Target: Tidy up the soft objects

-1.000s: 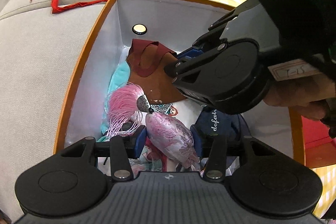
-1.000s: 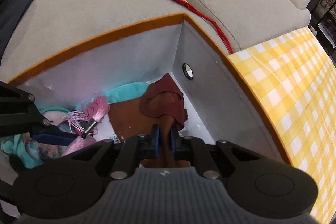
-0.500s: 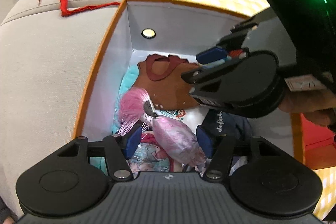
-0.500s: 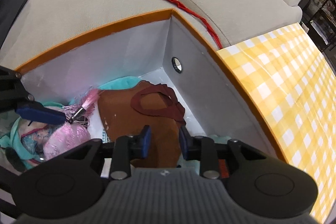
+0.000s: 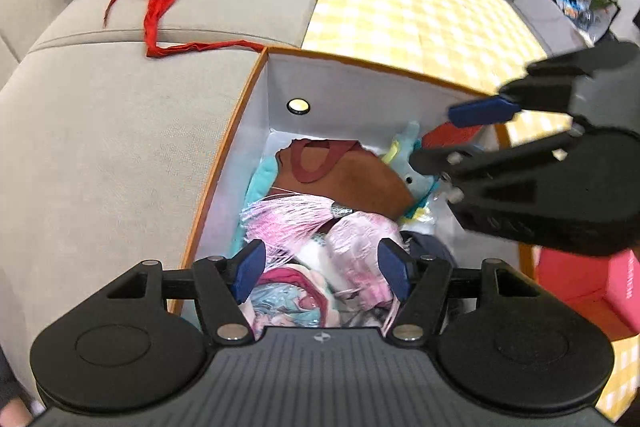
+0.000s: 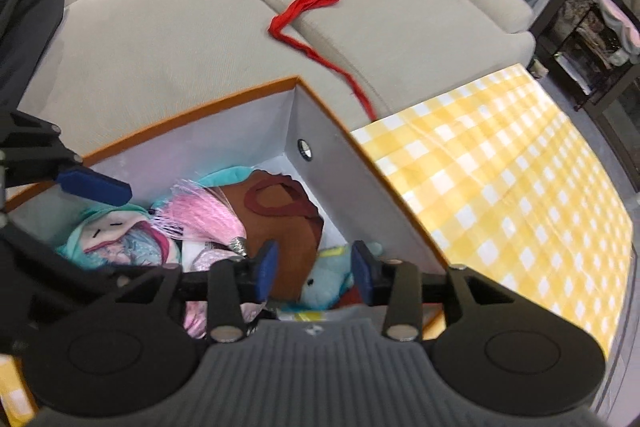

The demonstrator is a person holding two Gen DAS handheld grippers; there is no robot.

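**A:** Over the box [image 5: 256, 131], from the left wrist view: the left tool [image 5: 322, 273] hangs with its blue pads spread wide, jaws just opening, gripping nothing. Directly below sits the pink satin pouch [image 5: 360, 243] with its pink tassel [image 5: 288, 215].

**B:** How would they handle?

**A:** Light, floppy and slippery, I'd judge; pinch the pouch's bulk, not the tassel strands. The brown felt bag [image 5: 344, 183] lies further in, limp, best taken by its body or maroon handle.

**B:** And the right wrist view?

**A:** Same box, other side. The right tool [image 6: 314, 269] is half spread, jaws just opening, nothing pressed between them; the felt bag lies loose below. A teal plush [image 6: 326, 287] sits just under the pads. On the sofa [image 6: 160, 39], well apart, trails the red ribbon [image 6: 316, 3], thin and likely to slide.
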